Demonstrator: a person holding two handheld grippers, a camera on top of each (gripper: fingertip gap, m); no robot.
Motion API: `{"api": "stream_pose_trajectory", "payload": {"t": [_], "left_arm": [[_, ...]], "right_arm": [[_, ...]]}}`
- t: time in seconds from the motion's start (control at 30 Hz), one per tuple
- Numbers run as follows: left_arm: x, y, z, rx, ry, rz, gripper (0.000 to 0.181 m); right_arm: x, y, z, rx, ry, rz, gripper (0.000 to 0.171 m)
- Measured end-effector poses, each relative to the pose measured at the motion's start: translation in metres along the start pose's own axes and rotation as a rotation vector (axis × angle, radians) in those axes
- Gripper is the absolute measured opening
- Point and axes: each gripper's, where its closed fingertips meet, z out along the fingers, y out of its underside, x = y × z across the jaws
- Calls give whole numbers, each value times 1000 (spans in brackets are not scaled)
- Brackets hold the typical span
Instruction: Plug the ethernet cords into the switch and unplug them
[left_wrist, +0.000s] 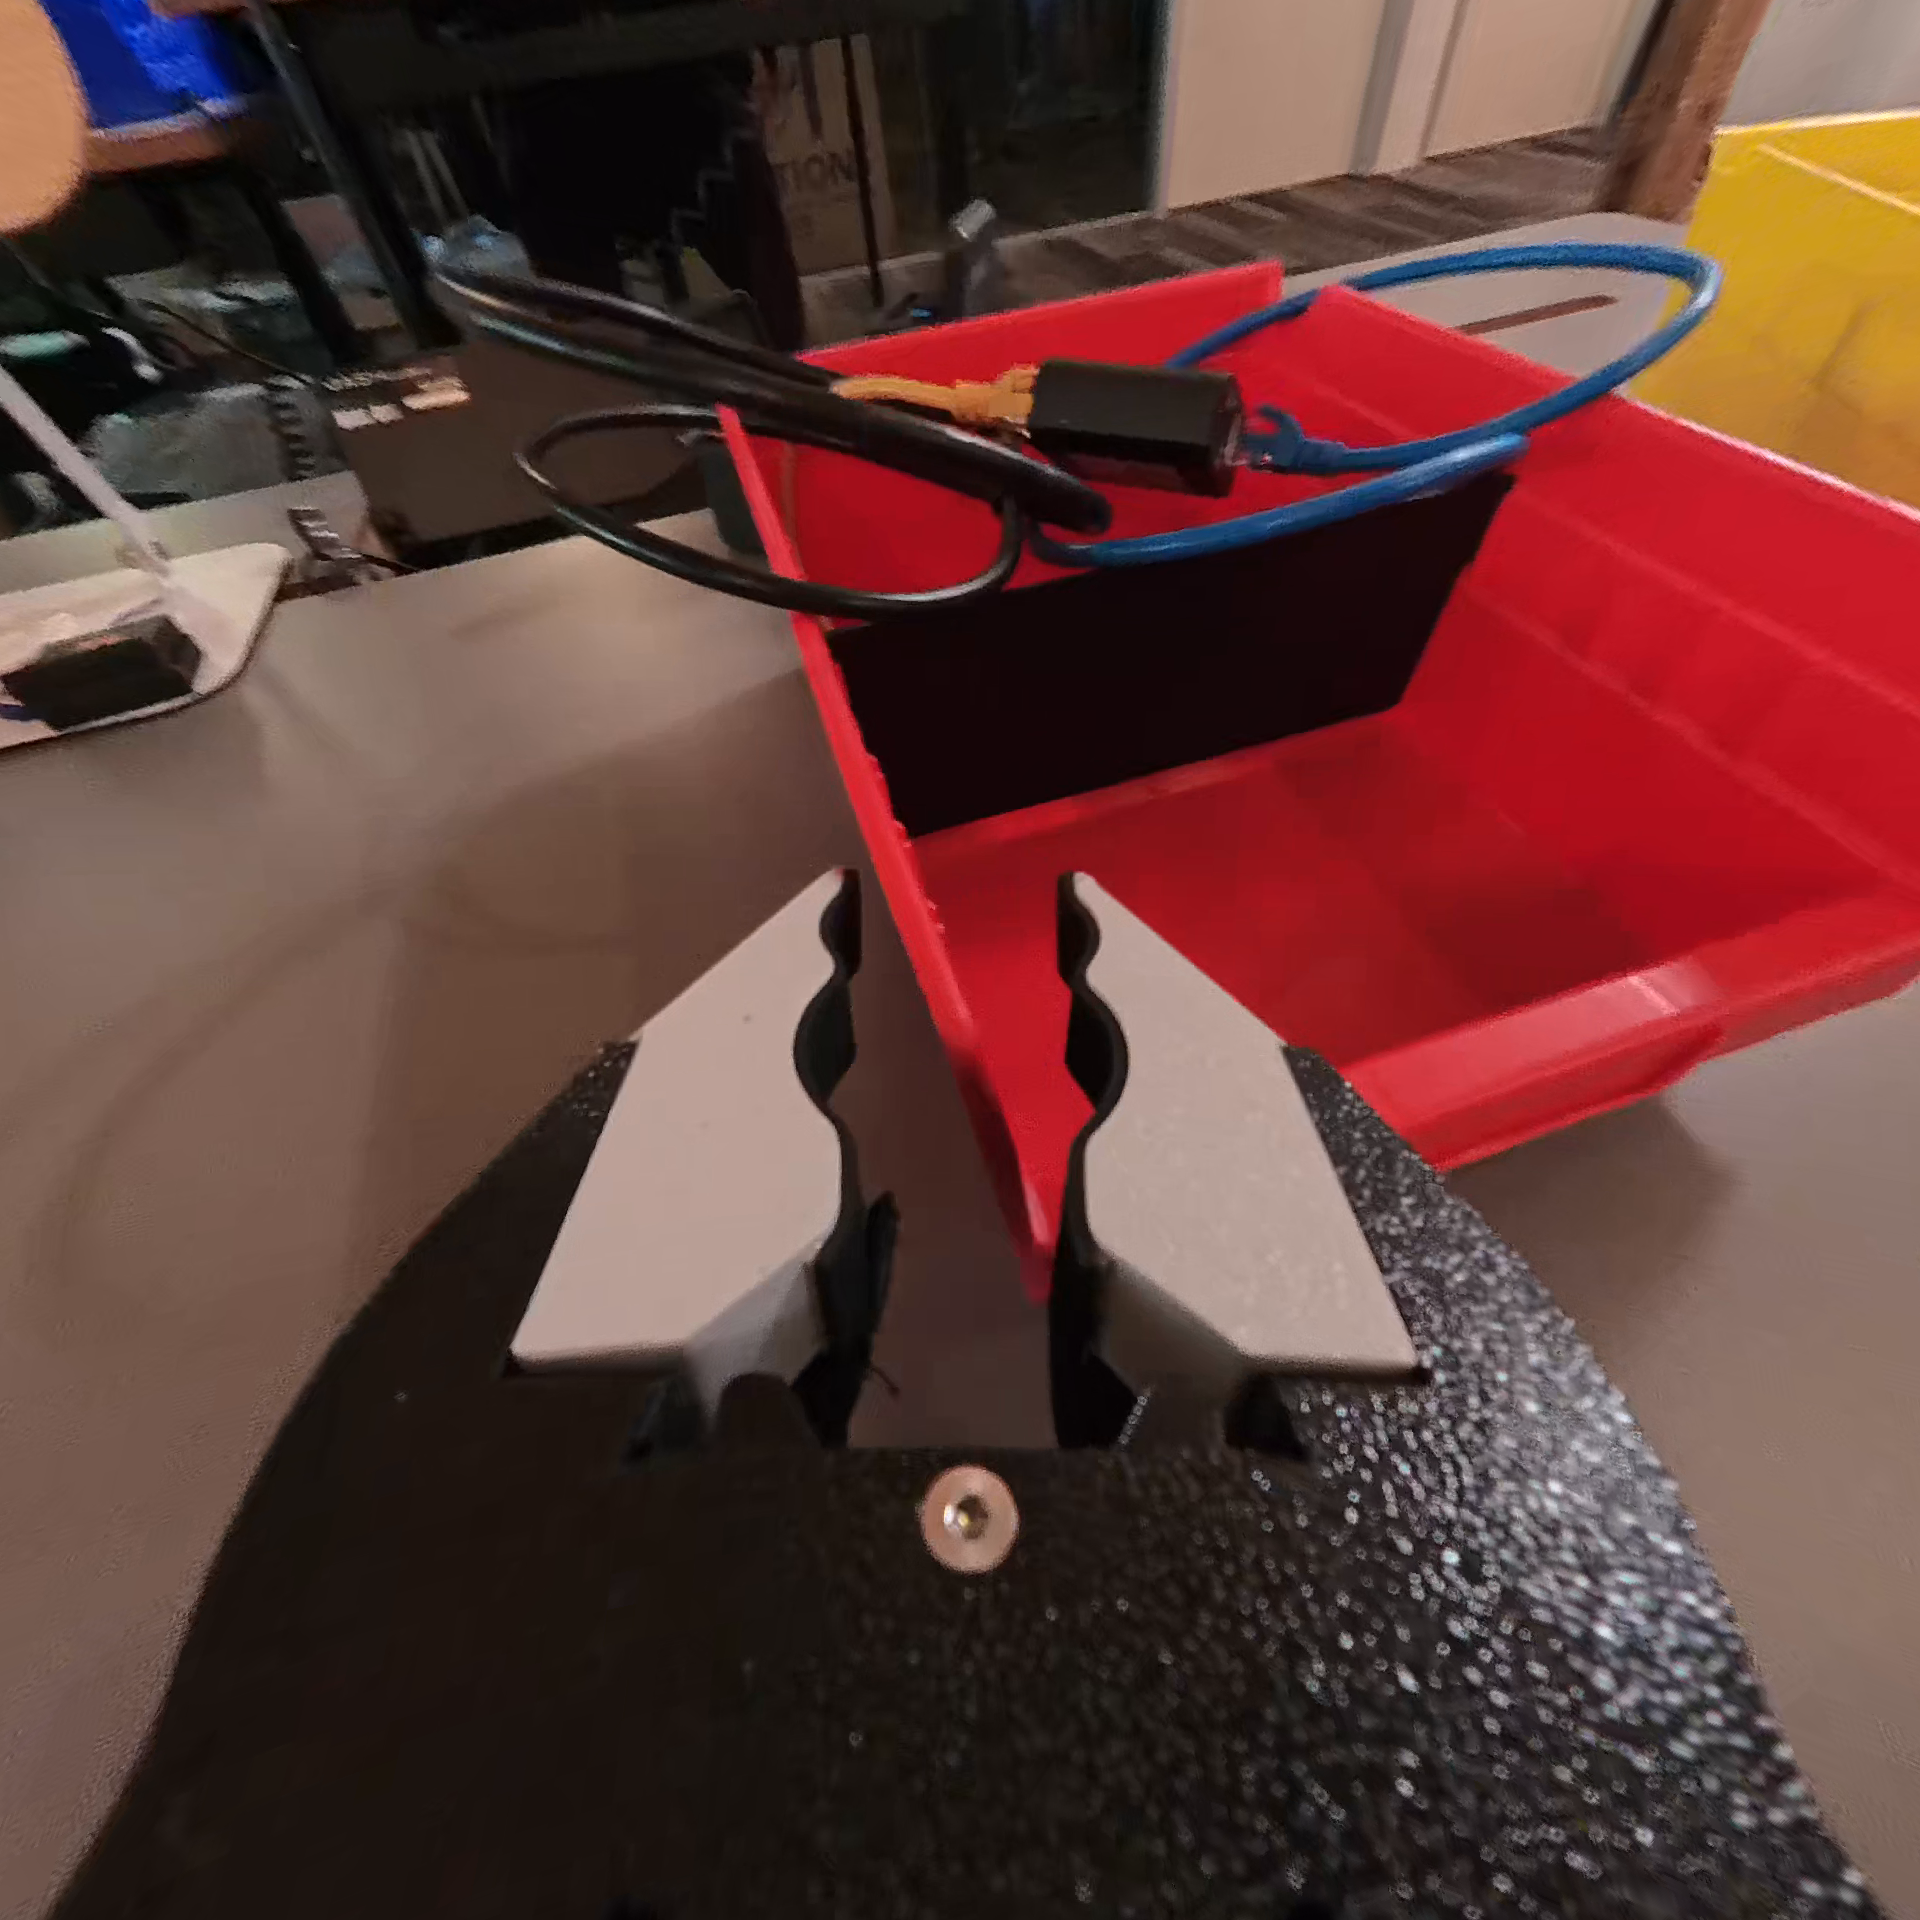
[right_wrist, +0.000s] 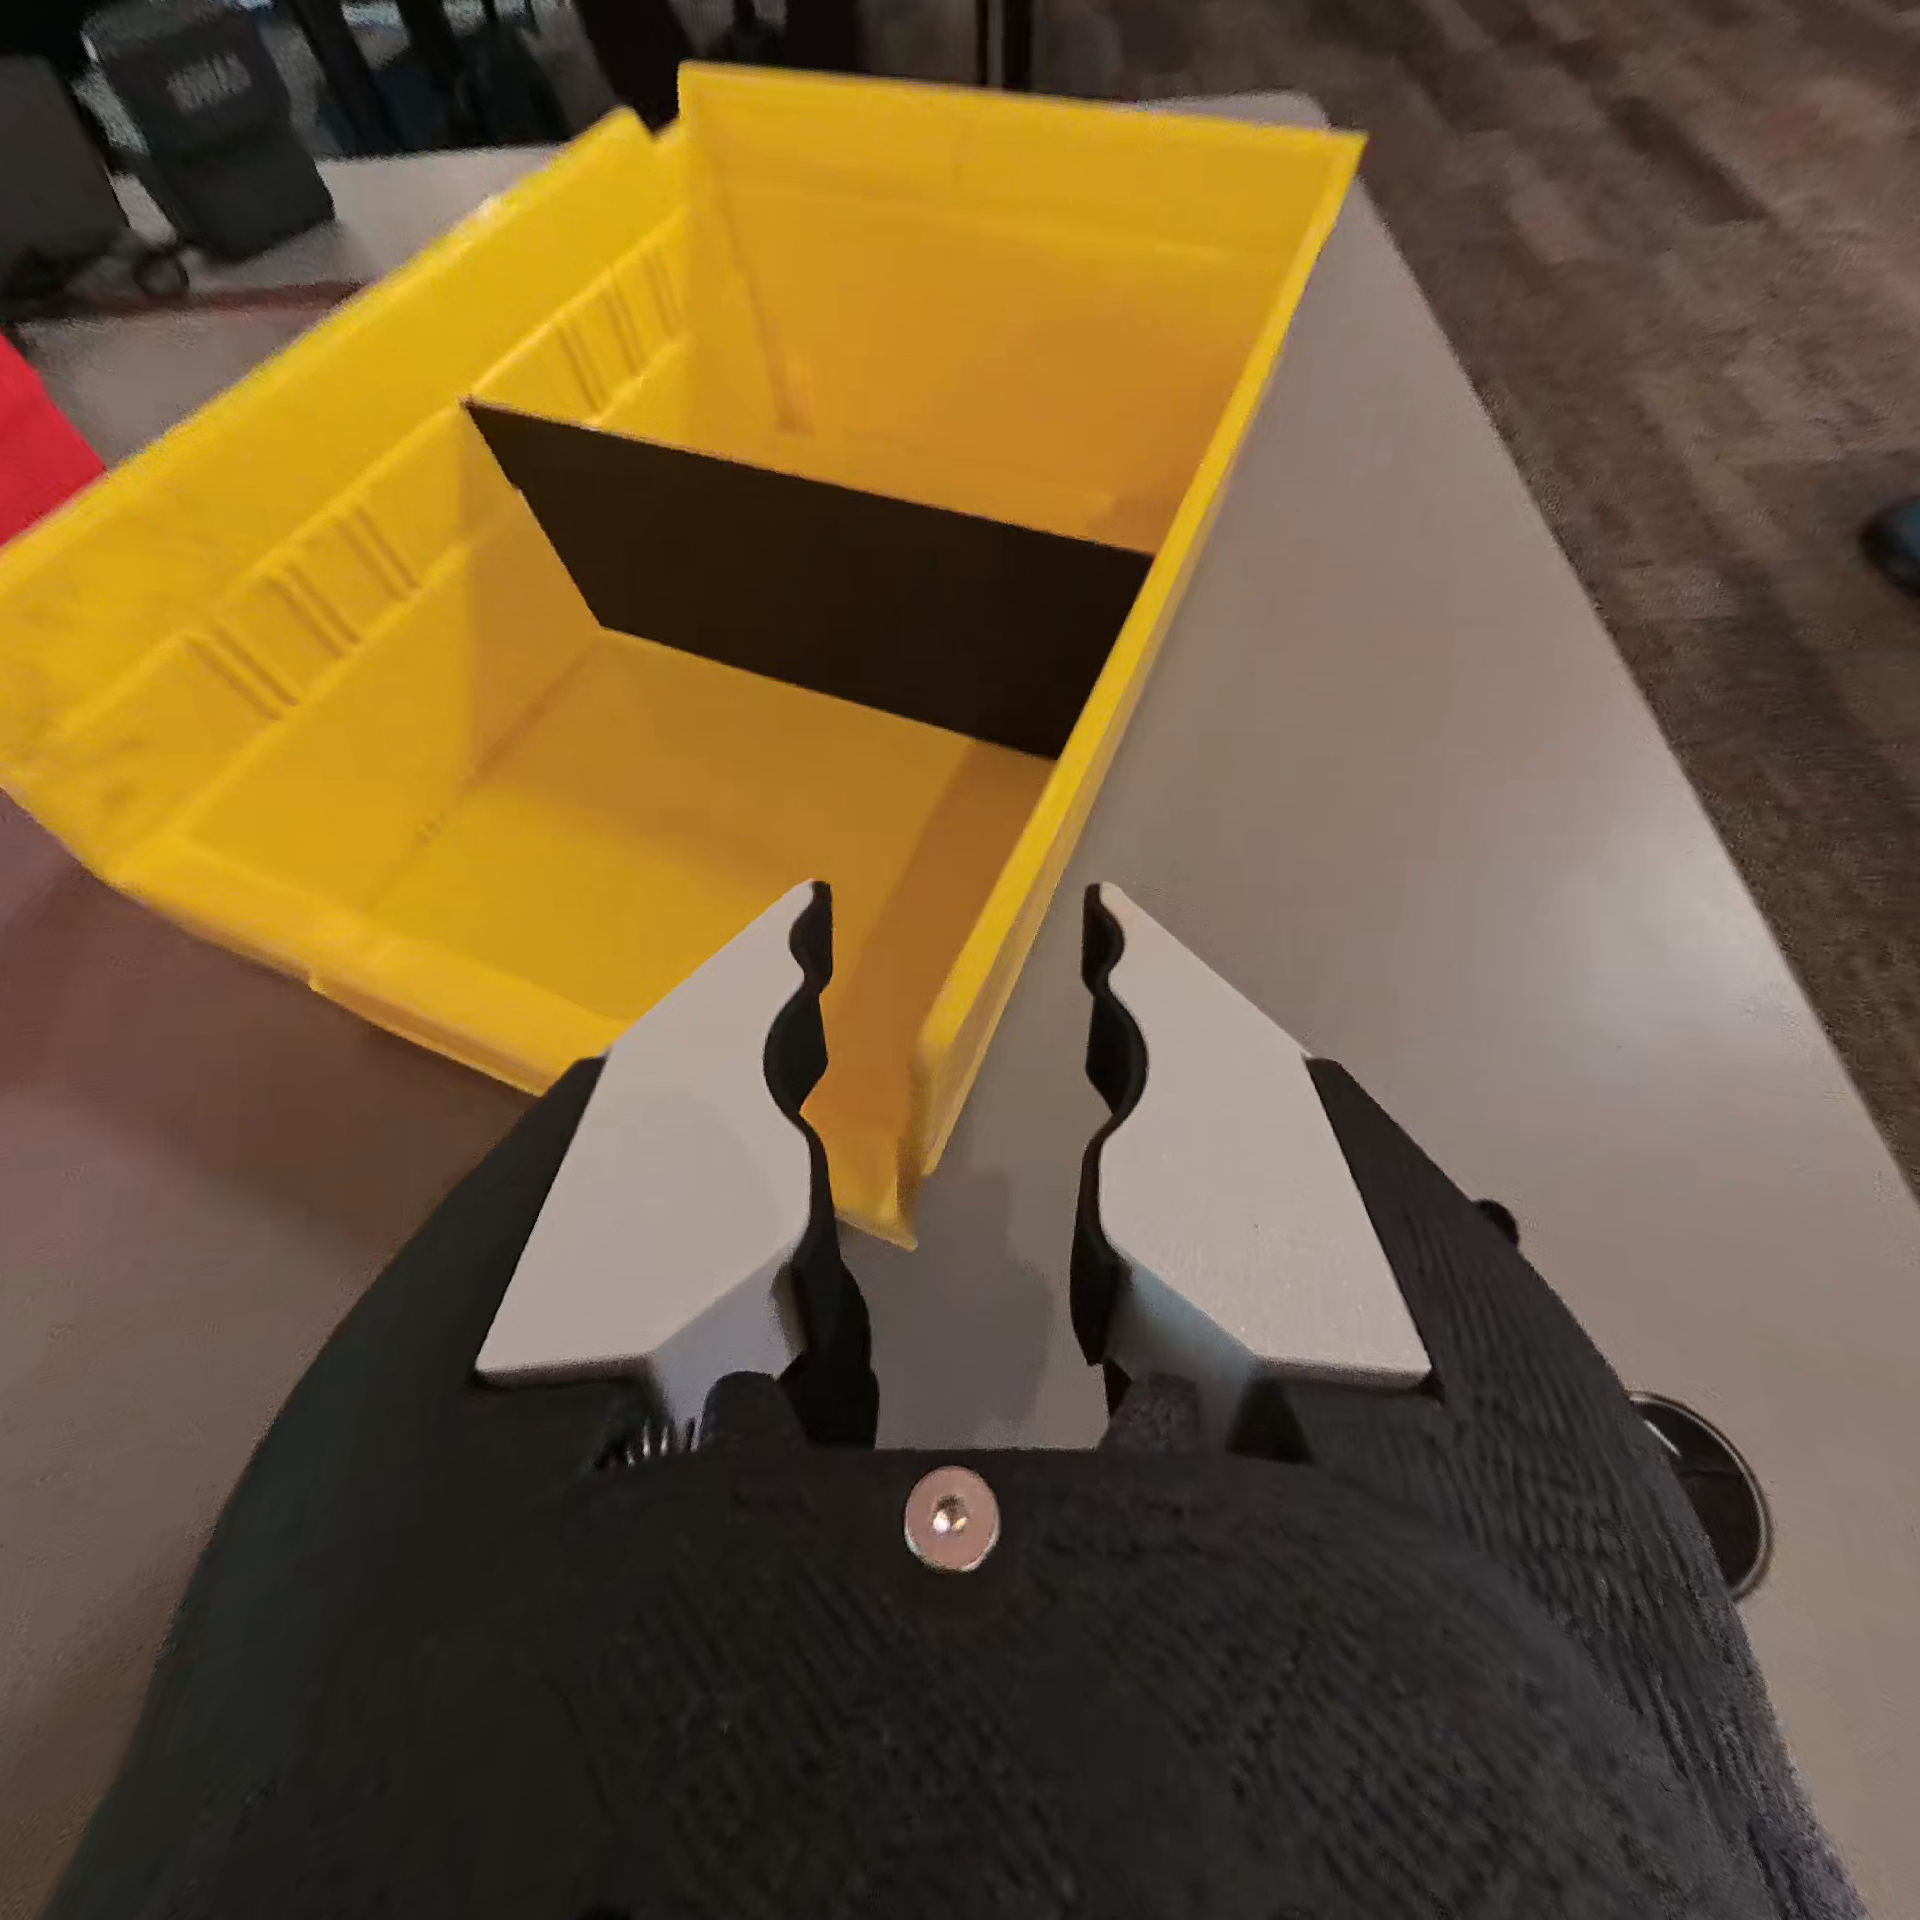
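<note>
Left wrist view: the left tool (left_wrist: 961, 904), jaws apart and empty, straddles the near wall of the red bin (left_wrist: 1621, 790); the black switch (left_wrist: 1138, 426) sits at the bin's far end beyond a black divider (left_wrist: 1122, 686), with a blue ethernet cord (left_wrist: 1558, 405), an orange cord (left_wrist: 935, 393) and black cords (left_wrist: 769, 364) apparently plugged in. Right wrist view: the right tool (right_wrist: 956, 914), likewise parted and empty, hovers at a corner of the yellow bin (right_wrist: 1226, 499) on the desk (right_wrist: 1403, 831). Judged step: approach; next, a reach to 1 plug.
</note>
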Motion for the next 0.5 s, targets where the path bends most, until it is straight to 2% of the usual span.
{"api": "stream_pose_trajectory", "payload": {"t": [0.1,0.17,0.2,0.37,0.5], "left_arm": [[7,8,3,-53,51,-13,35],[1,9,1,-62,35,-24,21],[-3,9,0,-63,28,-31,12],[-15,12,-1,-60,44,-188,7],[-25,14,-3,-83,-9,-129,2]], "right_arm": [[0,6,5,-35,20,-62,29],[4,4,4,-23,47,-94,20],[5,2,3,-10,49,-96,20],[11,-2,1,23,17,-51,16],[19,-3,0,30,32,-66,15]]}}
